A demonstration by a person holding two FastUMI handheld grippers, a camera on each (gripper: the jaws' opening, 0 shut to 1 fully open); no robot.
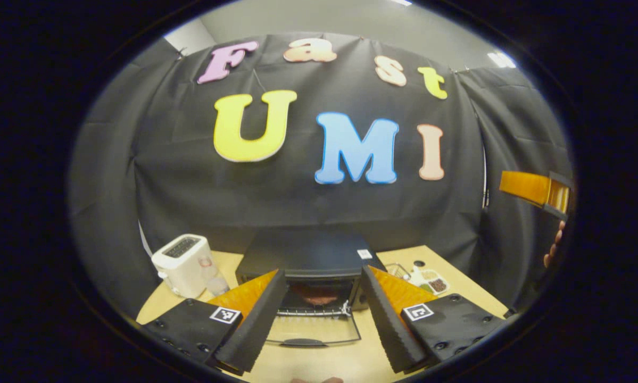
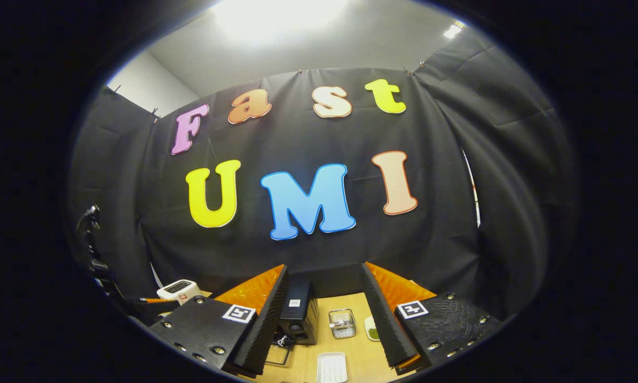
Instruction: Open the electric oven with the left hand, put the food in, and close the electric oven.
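Observation:
The black electric oven (image 1: 308, 255) stands on the wooden table straight ahead in the left gripper view. Its glass door (image 1: 313, 332) lies folded down flat toward me. A reddish piece of food (image 1: 316, 295) rests on the rack inside. My left gripper (image 1: 323, 271) hovers in front of the oven, open, with nothing between its fingers. The right gripper (image 1: 534, 189) is held high at the far right by a hand (image 1: 555, 244). In the right gripper view the right gripper (image 2: 324, 266) is open and empty, high above the oven (image 2: 300, 314).
A white toaster (image 1: 183, 263) stands left of the oven. To its right are a wire basket (image 1: 398, 271) and a divided snack tray (image 1: 430, 279). The right gripper view shows the basket (image 2: 342, 323) and a white ribbed tray (image 2: 332, 367) on the table.

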